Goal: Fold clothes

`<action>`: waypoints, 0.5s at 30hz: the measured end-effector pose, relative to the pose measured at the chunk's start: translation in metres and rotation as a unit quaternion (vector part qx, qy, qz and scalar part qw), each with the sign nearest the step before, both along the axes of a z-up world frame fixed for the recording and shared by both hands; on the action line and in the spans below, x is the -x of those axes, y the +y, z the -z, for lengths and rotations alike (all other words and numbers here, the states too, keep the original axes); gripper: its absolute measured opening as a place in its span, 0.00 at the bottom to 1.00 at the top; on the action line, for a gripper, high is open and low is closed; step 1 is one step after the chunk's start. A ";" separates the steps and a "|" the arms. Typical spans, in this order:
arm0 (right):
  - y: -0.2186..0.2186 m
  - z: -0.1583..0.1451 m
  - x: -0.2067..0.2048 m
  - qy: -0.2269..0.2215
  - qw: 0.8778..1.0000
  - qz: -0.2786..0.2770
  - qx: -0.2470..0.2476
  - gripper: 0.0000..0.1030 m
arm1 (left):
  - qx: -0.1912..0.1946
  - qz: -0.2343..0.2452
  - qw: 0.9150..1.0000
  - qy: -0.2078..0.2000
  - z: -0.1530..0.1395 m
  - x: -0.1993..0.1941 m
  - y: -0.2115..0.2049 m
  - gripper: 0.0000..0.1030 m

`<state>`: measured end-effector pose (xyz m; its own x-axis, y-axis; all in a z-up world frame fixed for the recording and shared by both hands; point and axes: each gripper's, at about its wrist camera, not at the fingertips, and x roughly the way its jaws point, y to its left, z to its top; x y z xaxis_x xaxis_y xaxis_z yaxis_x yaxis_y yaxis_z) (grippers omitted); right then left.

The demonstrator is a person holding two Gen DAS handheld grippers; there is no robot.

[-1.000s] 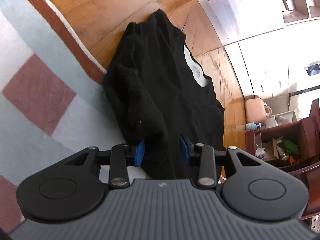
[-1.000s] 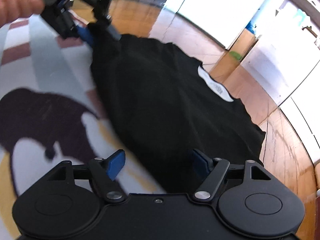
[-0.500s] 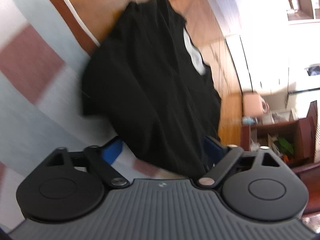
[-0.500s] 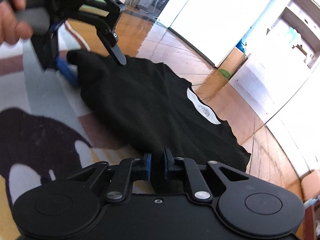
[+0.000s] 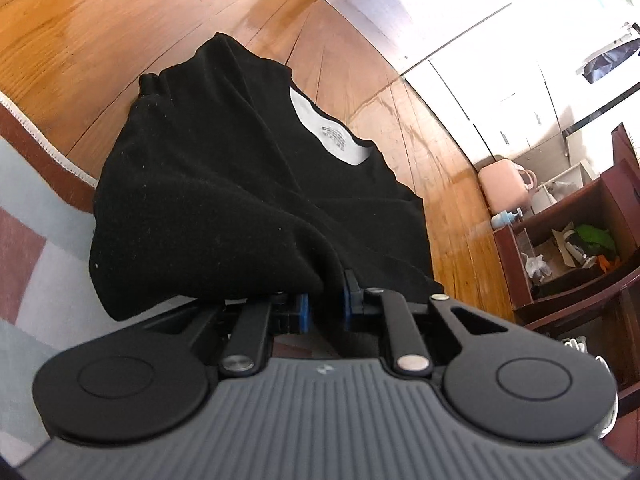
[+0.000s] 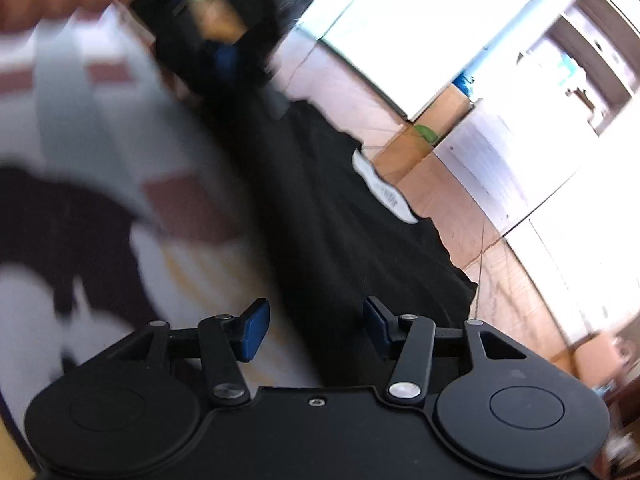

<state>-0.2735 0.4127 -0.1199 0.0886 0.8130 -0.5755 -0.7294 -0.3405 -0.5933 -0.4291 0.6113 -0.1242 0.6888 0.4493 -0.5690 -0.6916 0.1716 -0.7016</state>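
Nearest me, my left claw (image 5: 325, 307) is clamped on a bunched fold of the black shirt (image 5: 224, 200), which drapes over its blue pads at lower centre. My right claw (image 6: 316, 330) stands open, the shirt's cloth lying between its pads without touching them. The shirt spreads from the rug (image 5: 36, 248) onto the wooden floor (image 5: 100, 28). Its white neck label (image 5: 330, 132), upper centre, carries print too small to read

Right gripper (image 6: 316, 330) fingers spread apart, black shirt (image 6: 340, 248) between; view motion-blurred.
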 end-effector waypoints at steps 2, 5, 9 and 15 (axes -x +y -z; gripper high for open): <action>-0.007 0.008 -0.002 -0.024 1.000 -0.004 -0.012 0.55 | 0.007 -0.001 1.000 -0.006 0.001 0.002 0.001 0.14; -0.004 0.014 0.002 -0.054 0.998 -0.010 -0.031 0.55 | 0.019 -0.002 1.000 -0.016 0.003 0.005 0.004 0.14; 0.019 0.014 0.011 -0.076 0.996 -0.010 -0.050 0.35 | 0.033 -0.010 0.999 -0.023 0.009 0.012 0.003 0.14; 0.029 -0.002 0.008 -0.039 0.998 -0.004 -0.042 0.14 | 0.079 -0.071 0.993 -0.057 0.035 0.036 0.009 0.20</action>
